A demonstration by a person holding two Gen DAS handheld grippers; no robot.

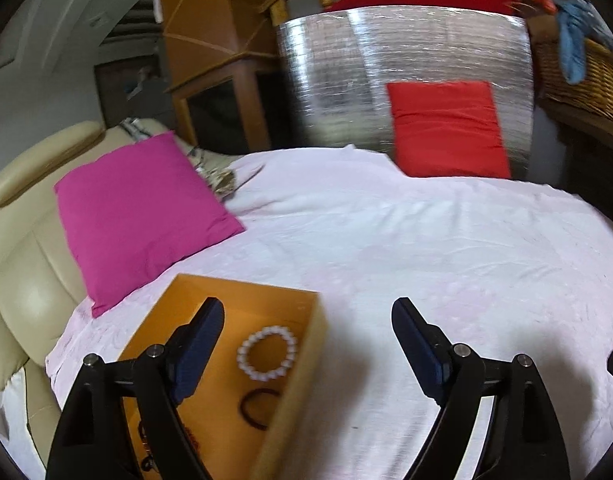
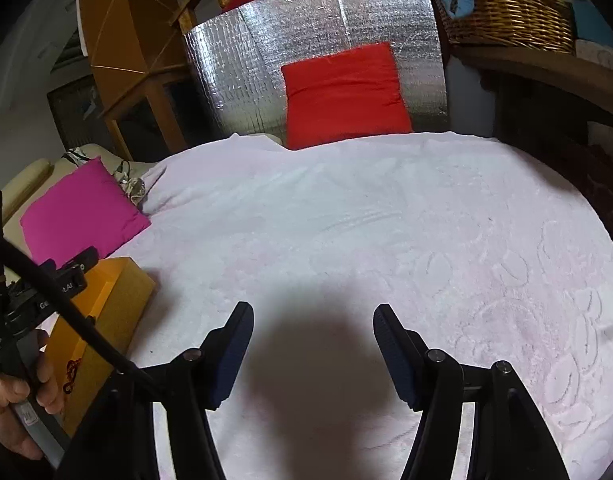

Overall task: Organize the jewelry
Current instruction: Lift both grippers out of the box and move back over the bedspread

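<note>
An open orange box (image 1: pixel 242 300) lies on the pale pink blanket (image 1: pixel 426 248) at the lower left of the left wrist view. Inside it rest a white bead bracelet (image 1: pixel 267 353), a dark ring-shaped bracelet (image 1: pixel 260 408) and a red piece partly hidden by a finger. My left gripper (image 1: pixel 308 312) is open over the box's right wall, with nothing between its pads. In the right wrist view my right gripper (image 2: pixel 313 314) is open and empty above bare blanket (image 2: pixel 386 220). The orange box (image 2: pixel 118 300) sits to its left, with a red ornament (image 2: pixel 72 376) showing inside.
A pink cushion (image 1: pixel 138 216) lies by the beige sofa arm (image 1: pixel 22 248) on the left. A red cushion (image 1: pixel 446 128) leans on a silver foil panel (image 1: pixel 346 72) at the back. A wicker basket (image 2: pixel 510 12) stands on a shelf at the back right. A hand (image 2: pixel 14 400) grips the left tool.
</note>
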